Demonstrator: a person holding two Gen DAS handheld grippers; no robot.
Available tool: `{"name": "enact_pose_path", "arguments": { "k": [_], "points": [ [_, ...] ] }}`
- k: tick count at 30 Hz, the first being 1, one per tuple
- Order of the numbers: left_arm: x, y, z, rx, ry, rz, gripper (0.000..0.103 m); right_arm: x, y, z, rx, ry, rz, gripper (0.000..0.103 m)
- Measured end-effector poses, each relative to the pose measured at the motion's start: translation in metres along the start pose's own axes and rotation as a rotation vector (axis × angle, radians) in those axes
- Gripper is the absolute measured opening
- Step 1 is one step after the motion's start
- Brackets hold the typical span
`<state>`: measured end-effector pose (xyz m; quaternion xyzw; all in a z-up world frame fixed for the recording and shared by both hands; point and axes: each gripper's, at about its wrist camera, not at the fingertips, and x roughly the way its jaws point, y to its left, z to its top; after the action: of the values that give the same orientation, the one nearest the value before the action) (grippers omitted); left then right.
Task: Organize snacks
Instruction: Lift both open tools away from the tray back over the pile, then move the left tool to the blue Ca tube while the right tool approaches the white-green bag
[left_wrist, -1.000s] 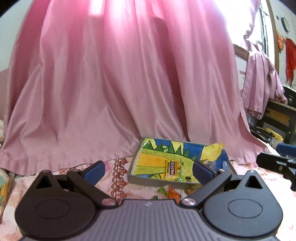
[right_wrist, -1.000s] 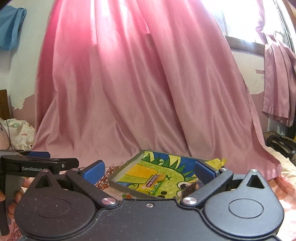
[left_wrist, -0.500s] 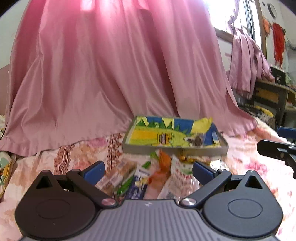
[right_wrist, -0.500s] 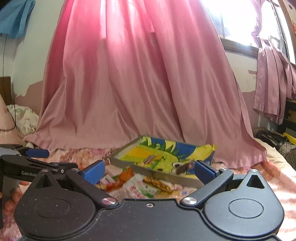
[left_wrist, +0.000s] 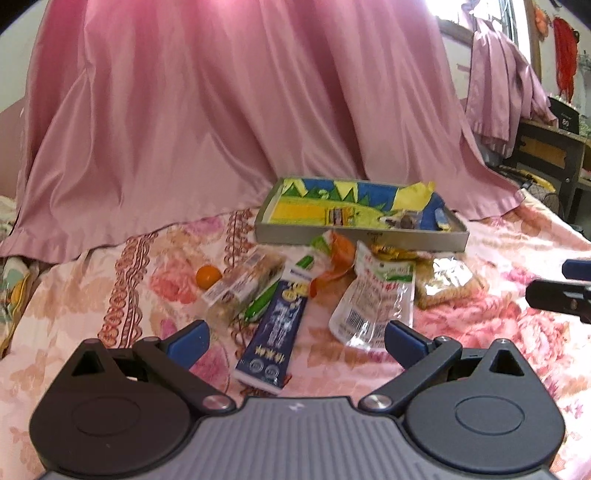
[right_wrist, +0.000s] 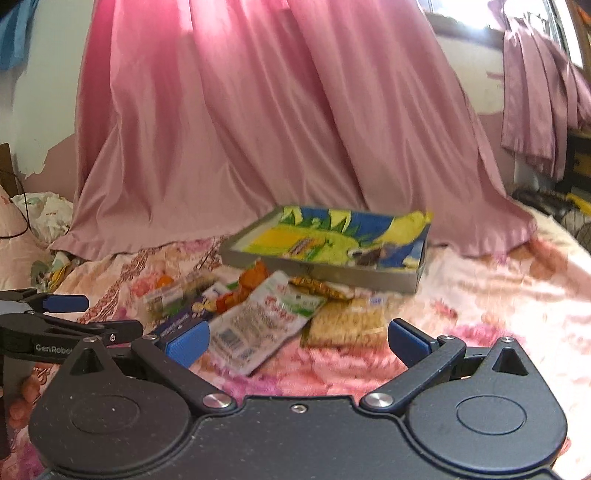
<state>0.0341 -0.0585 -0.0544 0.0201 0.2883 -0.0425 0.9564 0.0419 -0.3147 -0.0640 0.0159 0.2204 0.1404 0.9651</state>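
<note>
Snacks (left_wrist: 332, 291) lie beyond both empty, wide-apart tongs (left_wrist: 295, 338)

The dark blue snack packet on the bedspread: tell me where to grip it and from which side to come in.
Grip the dark blue packet at its near, white-edged short end, coming in from the camera side with the open left gripper. It lies flat and long, pointing toward the gripper, and that end sits free on the bedspread; its far end is crowded by the green packet and other wrappers.
</note>
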Motion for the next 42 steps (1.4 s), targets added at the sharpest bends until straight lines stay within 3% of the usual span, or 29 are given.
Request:
{"name": "enact_pose_path", "arguments": {
  "k": [27, 34, 42],
  "points": [
    [0.033, 0.031, -0.003, -0.011, 0.088, 0.008, 0.103, 0.043, 0.021, -0.021, -0.047, 0.182, 0.099, 0.102],
    [0.060, 0.047, 0.002, 0.006, 0.133, -0.048, 0.103, 0.077, 0.032, -0.013, -0.080, 0.217, 0.124, 0.102],
    [0.084, 0.052, 0.001, 0.058, 0.170, -0.148, 0.100, 0.130, 0.013, 0.010, 0.063, 0.268, 0.166, 0.102]
  ]
}}
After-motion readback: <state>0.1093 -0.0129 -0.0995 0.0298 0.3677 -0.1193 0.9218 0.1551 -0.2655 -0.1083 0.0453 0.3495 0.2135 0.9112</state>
